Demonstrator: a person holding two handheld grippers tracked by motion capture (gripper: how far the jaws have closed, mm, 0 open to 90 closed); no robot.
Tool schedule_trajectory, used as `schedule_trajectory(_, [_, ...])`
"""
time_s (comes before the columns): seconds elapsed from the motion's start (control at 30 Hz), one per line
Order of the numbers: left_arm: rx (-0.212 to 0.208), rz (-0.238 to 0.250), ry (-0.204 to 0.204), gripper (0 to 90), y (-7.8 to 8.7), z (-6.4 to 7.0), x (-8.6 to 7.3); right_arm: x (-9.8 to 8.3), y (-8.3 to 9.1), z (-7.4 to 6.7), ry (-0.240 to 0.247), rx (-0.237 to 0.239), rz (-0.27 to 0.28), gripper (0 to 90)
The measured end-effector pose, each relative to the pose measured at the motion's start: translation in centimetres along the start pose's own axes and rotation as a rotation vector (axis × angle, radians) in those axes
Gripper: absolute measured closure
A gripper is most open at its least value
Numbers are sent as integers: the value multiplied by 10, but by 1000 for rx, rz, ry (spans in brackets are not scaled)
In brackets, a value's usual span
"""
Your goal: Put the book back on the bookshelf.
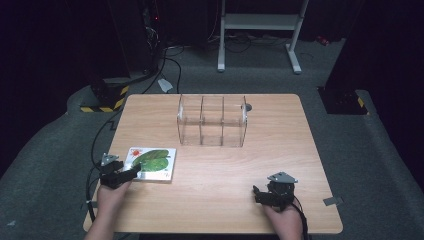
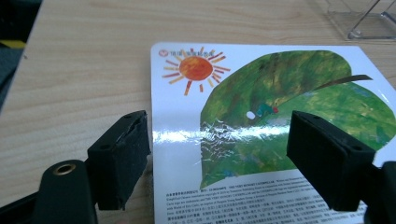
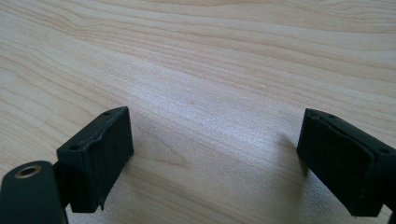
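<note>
Book [image 1: 152,163] lies flat on the counter [image 1: 215,165] near its front left corner, cover up with a sun and a green leaf, well apart from the clear organizer [image 1: 212,120] of 3 compartments standing toward the back. The left gripper [image 2: 219,149] hovers low at the book's near edge, jaws spread wide with the cover between them and touching nothing — probably lined up to take that edge. The right gripper [image 3: 215,163] rests over bare wood at the front right, jaws wide and empty — likely waiting out of the way.
</note>
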State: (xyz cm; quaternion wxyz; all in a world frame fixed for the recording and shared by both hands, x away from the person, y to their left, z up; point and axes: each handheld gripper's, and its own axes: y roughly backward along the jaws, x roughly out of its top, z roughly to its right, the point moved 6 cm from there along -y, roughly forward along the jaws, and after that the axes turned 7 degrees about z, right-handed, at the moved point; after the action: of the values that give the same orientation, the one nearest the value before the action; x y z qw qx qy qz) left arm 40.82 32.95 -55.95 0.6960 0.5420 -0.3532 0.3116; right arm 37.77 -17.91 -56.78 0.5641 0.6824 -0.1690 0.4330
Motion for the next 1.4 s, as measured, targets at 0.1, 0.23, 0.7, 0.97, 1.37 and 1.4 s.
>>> schedule_trajectory(0.1, [9,-16,-13,211,-3,1,-2,0,0,0,0,0,0,102])
schedule_trajectory(0.23, [14,-26,-20,205,-4,2,-3,0,0,0,1,0,0,102])
schedule_trajectory(0.7, [-19,-31,-73,201,-3,20,-6,0,0,0,0,0,0,102])
schedule_trajectory(0.97, [-42,-25,-90,209,-1,27,-10,0,0,0,0,0,0,102])
schedule_trajectory(1.37, [-83,-31,-125,233,5,45,-15,0,0,0,0,-1,1,106])
schedule_trajectory(1.4, [-87,-33,-124,234,5,47,-15,0,0,0,-2,-1,0,107])
